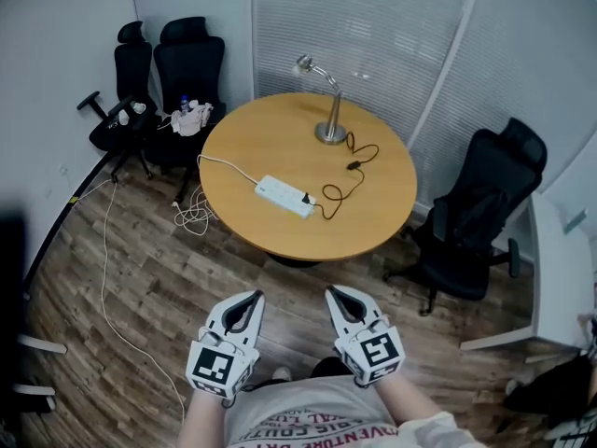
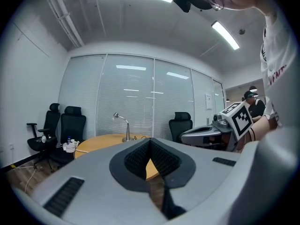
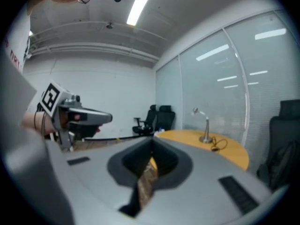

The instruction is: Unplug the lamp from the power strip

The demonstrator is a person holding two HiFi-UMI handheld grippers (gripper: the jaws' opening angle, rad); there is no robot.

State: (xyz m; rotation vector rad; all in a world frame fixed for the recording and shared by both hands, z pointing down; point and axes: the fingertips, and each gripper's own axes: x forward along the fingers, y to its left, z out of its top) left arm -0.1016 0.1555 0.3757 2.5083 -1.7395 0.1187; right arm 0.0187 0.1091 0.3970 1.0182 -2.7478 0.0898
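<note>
Hovering before table (image 1: pixel 373 222) | left gripper (image 1: pixel 254 295), right gripper (image 1: pixel 334 290): jaws pressing together, empty | lamp (image 1: pixel 329 101) sitting plugged into power strip (image 1: pixel 284 196)

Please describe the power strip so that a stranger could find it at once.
Find the round wooden table by the glass wall. On its near half, in front of the silver desk lamp, lies the power strip, a flat white bar. Unlike the lamp's black cord, it is white, with a black plug at its right end.

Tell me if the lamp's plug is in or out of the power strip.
In: the black plug sits in the power strip, its cord running to the lamp.
</note>
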